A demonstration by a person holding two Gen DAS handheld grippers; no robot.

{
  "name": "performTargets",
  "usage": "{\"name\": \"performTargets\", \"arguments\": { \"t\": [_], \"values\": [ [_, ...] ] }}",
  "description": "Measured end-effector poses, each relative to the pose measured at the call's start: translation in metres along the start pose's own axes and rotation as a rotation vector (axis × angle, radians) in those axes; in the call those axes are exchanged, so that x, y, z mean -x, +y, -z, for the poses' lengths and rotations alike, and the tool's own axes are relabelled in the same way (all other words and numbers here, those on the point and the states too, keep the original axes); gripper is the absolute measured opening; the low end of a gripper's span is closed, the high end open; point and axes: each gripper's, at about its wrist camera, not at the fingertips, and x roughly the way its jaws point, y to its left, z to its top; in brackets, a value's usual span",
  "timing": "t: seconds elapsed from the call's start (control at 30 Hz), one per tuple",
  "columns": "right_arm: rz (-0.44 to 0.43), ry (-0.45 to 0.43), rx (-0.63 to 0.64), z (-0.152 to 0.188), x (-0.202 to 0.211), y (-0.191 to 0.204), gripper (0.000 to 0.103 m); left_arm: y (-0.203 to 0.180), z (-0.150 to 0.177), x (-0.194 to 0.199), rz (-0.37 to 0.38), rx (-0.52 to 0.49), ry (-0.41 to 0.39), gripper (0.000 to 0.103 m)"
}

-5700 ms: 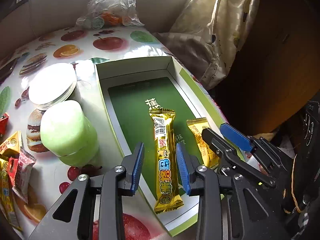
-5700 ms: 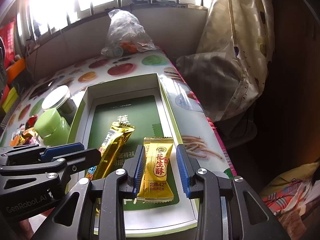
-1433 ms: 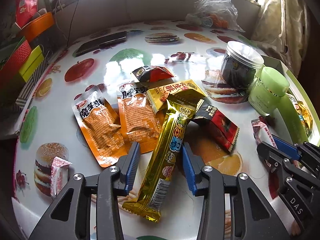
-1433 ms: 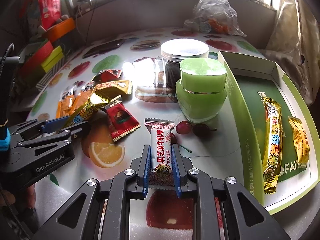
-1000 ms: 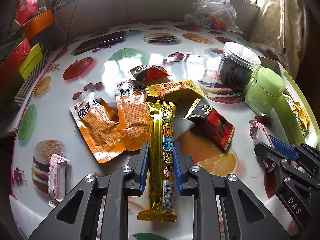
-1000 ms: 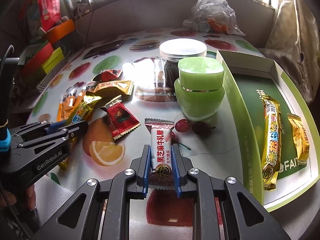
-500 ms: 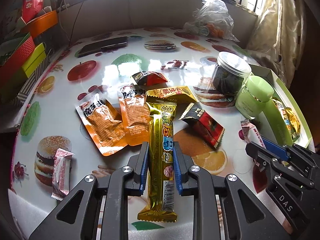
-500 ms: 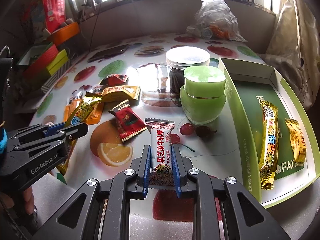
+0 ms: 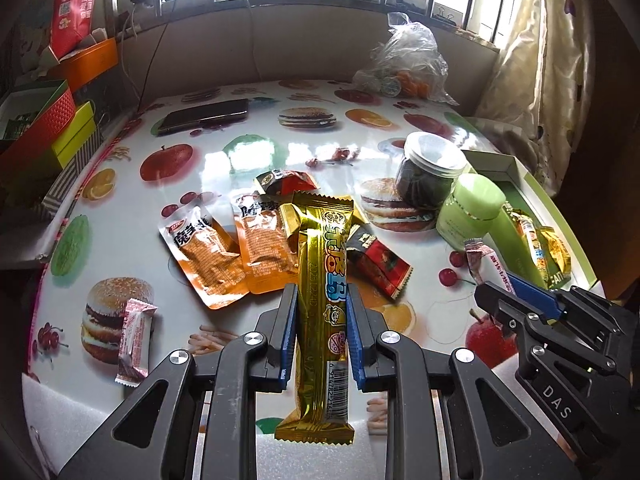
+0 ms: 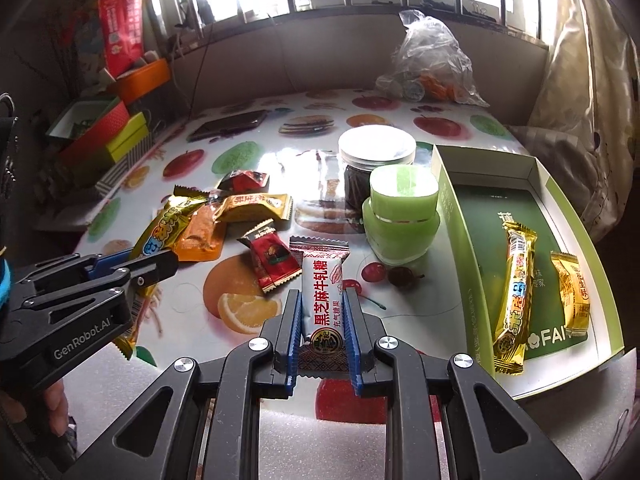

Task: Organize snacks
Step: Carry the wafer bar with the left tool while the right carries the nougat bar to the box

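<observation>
My left gripper (image 9: 322,300) is shut on a long gold snack bar (image 9: 323,280) and holds it above the table. My right gripper (image 10: 322,300) is shut on a white sesame candy bar (image 10: 321,300), also lifted. The green box (image 10: 448,216) at the right holds a gold bar (image 10: 514,296) and a small gold packet (image 10: 572,292). Loose snacks lie on the table: two orange packets (image 9: 208,252), a yellow packet (image 10: 256,204), red-black packets (image 10: 274,260) and a pink-white candy (image 9: 134,340).
A green jar (image 10: 402,216) and a dark-filled clear jar (image 10: 376,160) stand left of the box. A phone (image 9: 204,118) and a plastic bag (image 10: 430,64) lie at the back. Coloured boxes (image 10: 104,128) stack at the far left.
Both grippers have risen with their snacks, so the table looks farther away. Before that, my left gripper closed on the long gold bar.
</observation>
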Motion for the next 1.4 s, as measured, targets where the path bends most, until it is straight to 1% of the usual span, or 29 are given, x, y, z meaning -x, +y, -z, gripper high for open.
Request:
{"name": "performTargets", "arguments": {
  "t": [0.2,0.6,0.77,1.03,1.17,1.4],
  "values": [
    [0.009,-0.038,-0.007,-0.004,0.019,-0.005,0.019,-0.013,-0.005,0.013,0.024,-0.012,-0.027,0.023],
    [0.049,-0.087,-0.038,-0.009,0.048,-0.029,0.019,-0.044,-0.021,0.019,0.093,-0.045,-0.043,0.023],
    [0.071,-0.098,-0.062,-0.01,0.057,-0.043,0.019,-0.061,-0.028,0.018,0.12,-0.068,-0.048,0.023],
    [0.123,-0.125,-0.101,-0.01,0.075,-0.073,0.019,-0.093,-0.043,0.014,0.196,-0.101,-0.047,0.023],
    [0.155,-0.123,-0.139,-0.008,0.077,-0.094,0.019,-0.112,-0.052,0.006,0.258,-0.105,-0.033,0.023],
    [0.197,-0.116,-0.184,-0.008,0.075,-0.128,0.019,-0.147,-0.062,-0.012,0.312,-0.131,0.009,0.023]
  ]
}}
